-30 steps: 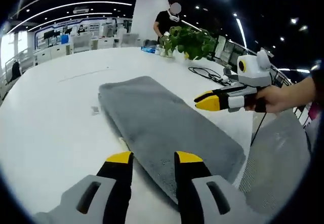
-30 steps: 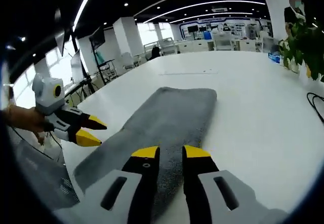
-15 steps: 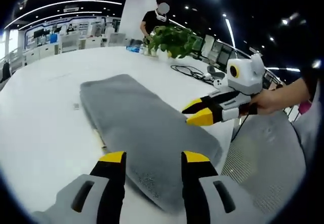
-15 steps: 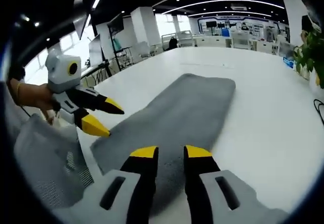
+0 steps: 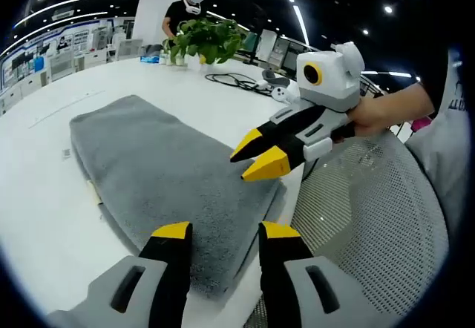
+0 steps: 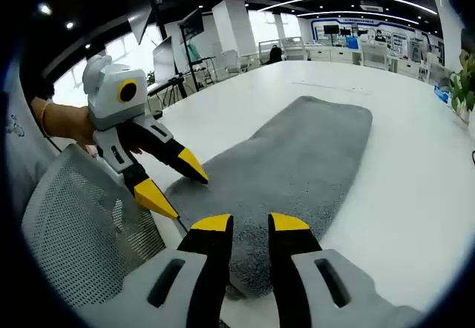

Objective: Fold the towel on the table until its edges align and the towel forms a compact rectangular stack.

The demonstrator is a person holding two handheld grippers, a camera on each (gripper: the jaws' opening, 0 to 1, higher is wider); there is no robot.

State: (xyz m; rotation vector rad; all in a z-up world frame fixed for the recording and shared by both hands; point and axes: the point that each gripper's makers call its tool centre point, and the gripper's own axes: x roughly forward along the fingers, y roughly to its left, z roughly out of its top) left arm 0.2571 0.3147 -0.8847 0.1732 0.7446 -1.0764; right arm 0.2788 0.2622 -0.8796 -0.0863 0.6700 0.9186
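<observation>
Left gripper (image 5: 220,230) — jaws parted, nothing between them, hovering over the near short end of the towel (image 5: 163,172). Right gripper (image 6: 241,222) likewise spread and empty, over that same end at its other corner; in the left gripper view it comes in from the right (image 5: 256,156), tips at the towel's near edge.

The towel lies flat as a long grey strip on the white table (image 6: 415,194), its near end close to the table edge, running away toward the potted plant (image 5: 200,38) at the far side. A mesh chair (image 5: 371,224) stands just beside that near end, off the table.

Risks, as judged: the end lies close to the table's lip, so a low pinch could drag it off toward the chair. If the two corners are taken unevenly, the fold would land skewed and the edges would not meet. A jaw taking too few layers would let the strip splay.

Against the earlier frames — both grippers have pulled back from mid-towel to its near end, and each other's tips now sit closer together.
</observation>
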